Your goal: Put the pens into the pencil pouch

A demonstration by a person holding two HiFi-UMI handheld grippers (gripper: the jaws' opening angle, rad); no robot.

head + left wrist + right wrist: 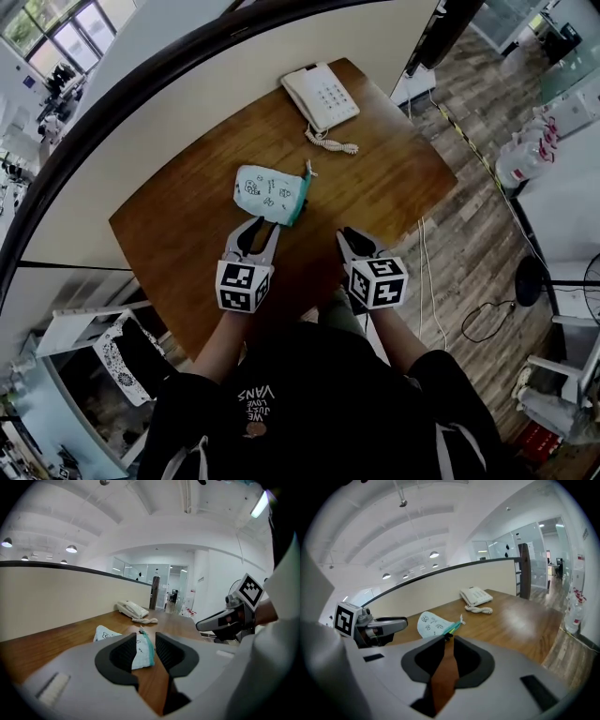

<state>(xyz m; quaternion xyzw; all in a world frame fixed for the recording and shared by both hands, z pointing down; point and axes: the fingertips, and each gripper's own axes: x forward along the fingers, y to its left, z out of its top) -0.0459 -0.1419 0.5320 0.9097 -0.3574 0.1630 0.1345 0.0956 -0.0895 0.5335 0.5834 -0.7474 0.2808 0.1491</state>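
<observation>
The pouch [269, 193] hides its contents, and its print is too small to read. At 6 o'clock the desk [187, 234] vanishes behind the person [319, 412].

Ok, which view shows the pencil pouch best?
Head view: the whole pencil pouch shows from above on the table. The left gripper view has its jaws covering part of it; the right gripper view sees it low and side-on.

black t-shirt [319, 375] with white print
</observation>
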